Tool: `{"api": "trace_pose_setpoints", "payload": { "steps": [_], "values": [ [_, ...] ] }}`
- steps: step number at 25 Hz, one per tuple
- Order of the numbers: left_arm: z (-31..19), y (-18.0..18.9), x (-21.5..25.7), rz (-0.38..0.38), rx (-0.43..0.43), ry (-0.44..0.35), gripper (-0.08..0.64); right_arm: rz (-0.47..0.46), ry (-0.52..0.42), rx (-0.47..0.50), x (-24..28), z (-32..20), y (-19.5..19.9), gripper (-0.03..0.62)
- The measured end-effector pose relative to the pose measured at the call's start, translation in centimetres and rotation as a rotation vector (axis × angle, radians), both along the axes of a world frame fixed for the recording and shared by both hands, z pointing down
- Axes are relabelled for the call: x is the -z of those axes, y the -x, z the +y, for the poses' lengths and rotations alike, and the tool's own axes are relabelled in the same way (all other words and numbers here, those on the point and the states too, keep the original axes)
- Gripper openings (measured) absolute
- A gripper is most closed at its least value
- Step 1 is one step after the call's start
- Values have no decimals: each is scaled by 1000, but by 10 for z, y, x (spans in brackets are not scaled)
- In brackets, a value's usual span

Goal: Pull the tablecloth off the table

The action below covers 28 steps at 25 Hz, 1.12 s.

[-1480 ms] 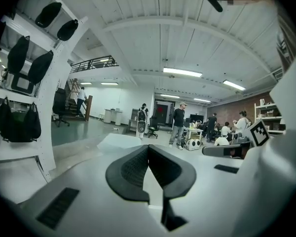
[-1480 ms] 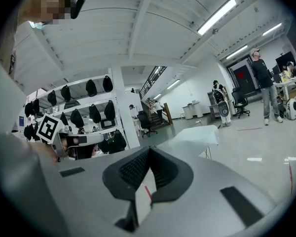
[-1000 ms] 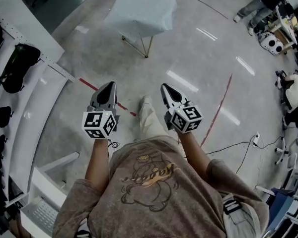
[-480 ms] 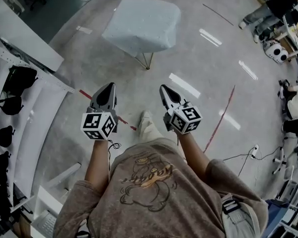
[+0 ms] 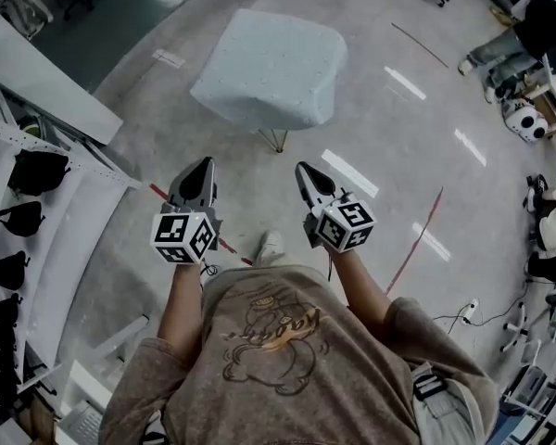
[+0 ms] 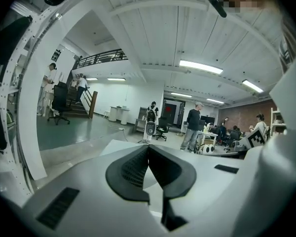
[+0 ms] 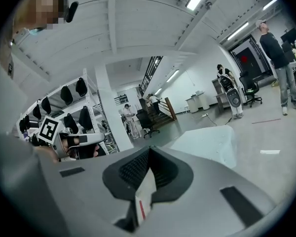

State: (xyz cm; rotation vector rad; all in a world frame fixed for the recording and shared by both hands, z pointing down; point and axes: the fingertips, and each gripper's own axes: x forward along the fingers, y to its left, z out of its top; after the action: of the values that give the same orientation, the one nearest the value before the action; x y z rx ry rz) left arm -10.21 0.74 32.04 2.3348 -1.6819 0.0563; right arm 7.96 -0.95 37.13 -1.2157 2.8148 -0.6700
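Observation:
A pale blue tablecloth (image 5: 273,68) drapes a small table with thin metal legs (image 5: 278,140), standing on the grey floor ahead of me. In the right gripper view the tablecloth (image 7: 212,144) shows beyond the jaws. My left gripper (image 5: 204,167) and right gripper (image 5: 303,171) are held side by side at chest height, pointing toward the table and well short of it. Both are shut with nothing between the jaws. In the left gripper view the gripper (image 6: 148,147) has its jaws pressed together; a pale patch of cloth shows past them.
White shelving (image 5: 37,184) with dark hanging items runs along the left. A red floor line (image 5: 417,239) and cables (image 5: 463,313) lie to the right. People (image 6: 193,127) stand and sit at desks far across the hall, and robots and chairs crowd the right edge (image 5: 537,128).
The table has come lower and closer in the head view as I walk toward it. Both grippers keep their pose, shut and side by side.

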Motion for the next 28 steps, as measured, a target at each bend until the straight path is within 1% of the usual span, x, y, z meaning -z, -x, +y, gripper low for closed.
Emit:
{"api": "trace_pose_setpoints", "payload": {
  "steps": [6, 10, 15, 18, 22, 28],
  "values": [
    [-25, 5, 9, -15, 5, -3, 18, -20, 8, -1, 5, -27, 4, 6],
    [-41, 13, 9, -14, -2, -14, 18, -20, 2, -9, 6, -44, 15, 6],
    [-57, 22, 3, -17, -33, -5, 18, -14, -15, -41, 13, -59, 25, 6],
    [-65, 24, 3, -16, -51, -4, 18, -7, -31, -41, 13, -63, 28, 6],
    [-75, 26, -1, -4, -74, 6, 18, -5, -18, -61, 8, -67, 33, 6],
    [-96, 29, -10, 0, -104, 10, 18, 5, -2, -56, -4, -74, 43, 6]
  ]
}}
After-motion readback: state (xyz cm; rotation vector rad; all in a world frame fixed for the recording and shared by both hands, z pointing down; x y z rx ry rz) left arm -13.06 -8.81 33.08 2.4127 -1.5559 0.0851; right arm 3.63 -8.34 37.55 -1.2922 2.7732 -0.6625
